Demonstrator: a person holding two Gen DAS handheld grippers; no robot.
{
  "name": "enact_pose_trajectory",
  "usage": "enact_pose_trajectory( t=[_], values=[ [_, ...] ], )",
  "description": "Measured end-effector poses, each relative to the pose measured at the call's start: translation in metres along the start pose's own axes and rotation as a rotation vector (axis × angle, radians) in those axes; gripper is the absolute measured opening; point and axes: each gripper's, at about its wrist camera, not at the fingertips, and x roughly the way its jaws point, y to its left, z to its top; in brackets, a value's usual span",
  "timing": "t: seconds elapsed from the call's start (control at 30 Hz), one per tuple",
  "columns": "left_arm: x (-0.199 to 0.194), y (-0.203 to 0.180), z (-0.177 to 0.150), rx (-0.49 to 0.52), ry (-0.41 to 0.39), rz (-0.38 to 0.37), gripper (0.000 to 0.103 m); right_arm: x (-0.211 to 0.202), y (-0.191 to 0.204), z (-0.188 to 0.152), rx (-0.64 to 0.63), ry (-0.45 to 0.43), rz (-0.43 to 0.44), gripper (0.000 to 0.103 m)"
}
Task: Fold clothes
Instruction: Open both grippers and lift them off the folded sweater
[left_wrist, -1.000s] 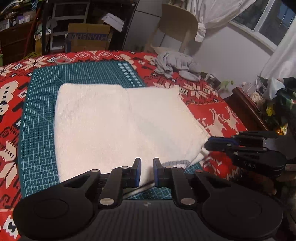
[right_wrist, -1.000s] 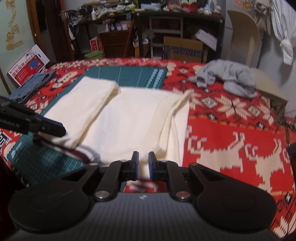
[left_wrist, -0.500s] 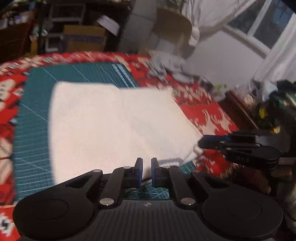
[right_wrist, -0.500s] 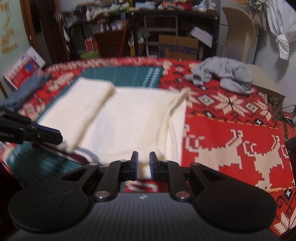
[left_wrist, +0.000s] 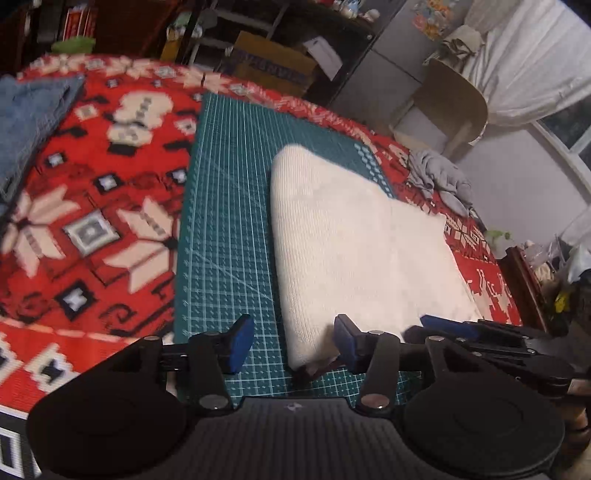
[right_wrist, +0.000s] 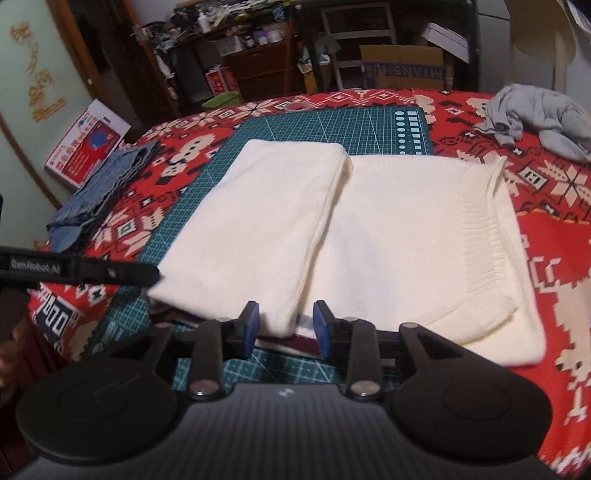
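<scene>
Sweater (right_wrist: 369, 236), cream knit, ribbed hem, folded flat on the green mat (left_wrist: 225, 236); I see both grippers (left_wrist: 293, 341) (right_wrist: 285, 326) opening, pads off cloth.

We see a green cutting mat (right_wrist: 332, 122) on a red patterned tablecloth (right_wrist: 554, 258), a cardboard box (right_wrist: 402, 66) at twelve o'clock, a red-and-white box (right_wrist: 86, 144) at ten o'clock, and a beige chair (left_wrist: 450, 107) at two o'clock.
</scene>
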Motion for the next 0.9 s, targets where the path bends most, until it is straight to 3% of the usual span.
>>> enact_pose_trajectory(
  t=[0.03, 0.07, 0.1, 0.27, 0.47, 0.53, 0.57, 0.67, 0.73, 0.87, 0.9],
  values=[
    [0.003, 0.0, -0.001, -0.008, 0.009, -0.003, 0.046, 0.002, 0.001, 0.0, 0.001, 0.002, -0.002, 0.031],
    [0.004, -0.001, -0.001, -0.004, 0.009, -0.007, 0.041, 0.002, 0.002, 0.0, -0.008, 0.009, -0.005, 0.02],
    [0.005, -0.003, -0.002, 0.003, 0.022, -0.017, 0.027, 0.002, 0.004, 0.0, -0.017, 0.016, -0.009, 0.014],
    [0.002, -0.015, -0.01, 0.066, 0.028, 0.019, 0.022, -0.002, 0.009, -0.002, -0.05, 0.042, -0.016, 0.009],
    [-0.012, -0.029, -0.032, 0.131, 0.084, 0.035, 0.022, -0.02, 0.013, -0.017, -0.104, 0.072, -0.004, 0.01],
    [-0.018, -0.032, -0.037, 0.142, 0.064, 0.053, 0.027, -0.027, 0.015, -0.022, -0.125, 0.067, -0.013, 0.015],
    [-0.021, -0.033, -0.038, 0.149, 0.051, 0.065, 0.028, -0.03, 0.016, -0.024, -0.135, 0.064, -0.018, 0.023],
    [-0.033, -0.037, -0.039, 0.178, 0.013, 0.095, 0.029, -0.044, 0.021, -0.023, -0.168, 0.035, -0.028, 0.028],
    [-0.041, -0.042, -0.039, 0.209, -0.013, 0.116, 0.035, -0.054, 0.026, -0.02, -0.188, 0.006, -0.038, 0.041],
    [-0.052, -0.053, -0.034, 0.255, -0.06, 0.17, 0.049, -0.066, 0.034, -0.01, -0.207, -0.044, -0.06, 0.078],
    [-0.053, -0.056, -0.033, 0.267, -0.066, 0.193, 0.057, -0.067, 0.035, -0.007, -0.207, -0.051, -0.066, 0.084]
  ],
)
